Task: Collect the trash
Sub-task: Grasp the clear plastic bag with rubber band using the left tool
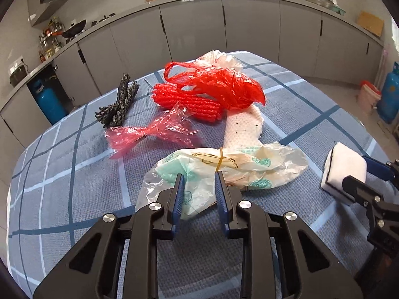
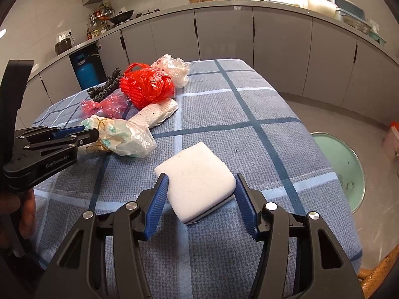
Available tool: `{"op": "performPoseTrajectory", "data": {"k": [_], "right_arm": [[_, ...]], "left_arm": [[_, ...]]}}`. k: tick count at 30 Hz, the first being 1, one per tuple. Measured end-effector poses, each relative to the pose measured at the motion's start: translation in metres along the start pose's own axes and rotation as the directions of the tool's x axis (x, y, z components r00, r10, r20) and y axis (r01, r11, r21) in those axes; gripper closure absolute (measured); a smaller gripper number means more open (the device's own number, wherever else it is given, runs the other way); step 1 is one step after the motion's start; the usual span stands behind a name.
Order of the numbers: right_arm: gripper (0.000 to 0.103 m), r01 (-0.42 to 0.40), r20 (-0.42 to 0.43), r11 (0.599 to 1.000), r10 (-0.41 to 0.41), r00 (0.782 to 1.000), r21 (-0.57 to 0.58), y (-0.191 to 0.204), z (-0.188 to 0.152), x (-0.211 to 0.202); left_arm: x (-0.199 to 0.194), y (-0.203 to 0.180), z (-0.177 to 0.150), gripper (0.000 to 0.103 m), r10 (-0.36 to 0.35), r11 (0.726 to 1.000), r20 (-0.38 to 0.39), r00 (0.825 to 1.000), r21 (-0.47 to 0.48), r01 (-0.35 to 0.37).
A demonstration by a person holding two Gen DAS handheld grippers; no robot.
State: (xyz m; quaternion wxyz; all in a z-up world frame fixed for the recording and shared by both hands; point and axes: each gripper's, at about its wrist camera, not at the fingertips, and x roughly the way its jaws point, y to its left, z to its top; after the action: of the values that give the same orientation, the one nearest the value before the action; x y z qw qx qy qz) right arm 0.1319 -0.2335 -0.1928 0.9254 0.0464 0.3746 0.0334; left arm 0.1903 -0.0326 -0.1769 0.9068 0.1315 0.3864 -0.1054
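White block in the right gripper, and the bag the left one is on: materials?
White block: looks like foam, matte, fine-pored, with a thin dark layer on its underside. Bag: thin glossy plastic film, translucent, crinkled, green print, rubber band around it.

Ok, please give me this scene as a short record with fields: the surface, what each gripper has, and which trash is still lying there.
surface: table with blue checked cloth
left gripper: closed on the clear bag with green print, which is tied with a rubber band
right gripper: around the white foam block, pads at its sides
loose trash: red plastic bag, red foam net, pink wrapper, white foam net, dark bundle, clear bag at the far edge
floor: green round lid
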Motion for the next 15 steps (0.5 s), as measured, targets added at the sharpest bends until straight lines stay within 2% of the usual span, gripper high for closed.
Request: {"op": "performPoseTrajectory", "data": {"k": [7,8,9,12,15], "right_arm": [[0.048,0.026,0.052,1.0,-0.026,0.998,0.001,-0.002,0.006,-0.016],[0.048,0.029,0.057,1.0,-0.029,0.998,0.003,-0.003,0.007,-0.018],[0.048,0.031,0.059,1.0,-0.031,0.998,0.004,-0.004,0.007,-0.018],[0.048,0.034,0.069,0.999,-0.035,0.997,0.013,-0.007,0.008,-0.022],[0.048,0.032,0.073,0.999,-0.033,0.997,0.017,-0.008,0.009,-0.024]], "left_arm": [[-0.031,-0.002,0.004,0.086,0.015,0.999,0.065,0.998,0.035,-0.017],[-0.036,-0.001,0.006,0.09,0.017,0.999,0.076,0.997,0.036,-0.02],[-0.039,-0.001,0.007,0.102,0.018,0.999,0.083,0.996,0.037,-0.021],[-0.051,0.002,0.013,0.101,0.019,0.999,0.108,0.994,0.035,-0.022],[-0.05,0.0,0.015,0.101,0.013,0.999,0.1,0.995,0.045,-0.017]]}}
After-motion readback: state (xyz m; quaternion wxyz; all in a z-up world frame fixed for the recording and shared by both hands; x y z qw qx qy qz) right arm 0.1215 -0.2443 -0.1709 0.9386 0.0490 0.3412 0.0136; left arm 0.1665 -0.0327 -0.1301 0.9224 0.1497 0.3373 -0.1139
